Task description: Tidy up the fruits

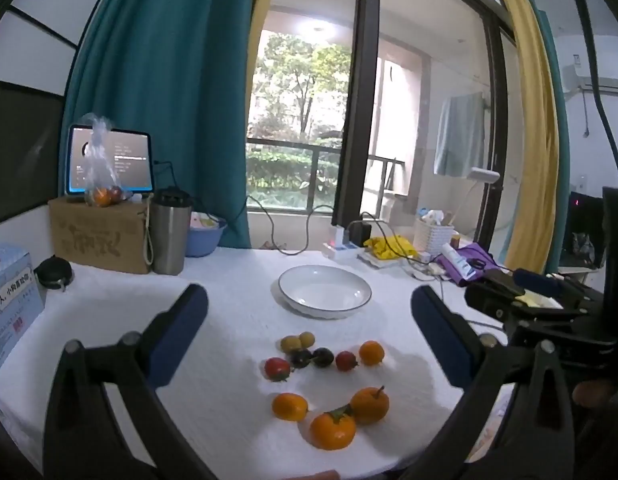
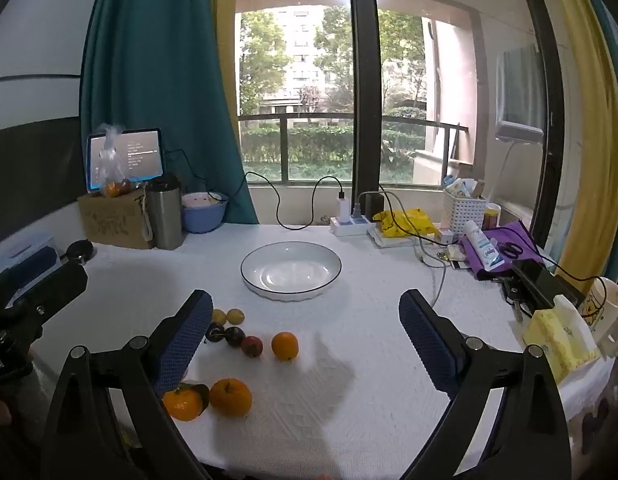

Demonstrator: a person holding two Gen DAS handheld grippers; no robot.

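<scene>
Round glossy oranges on nubbly white cloth; smooth plate beyond.

Left tool finger hides one tangerine partly.

Between the spread fingers of the left gripper, loose fruits lie in a cluster: three oranges nearest, then a strawberry, two dark plums, a red fruit, a small orange and two yellow-green fruits. Beyond them sits an empty white plate.
</scene>
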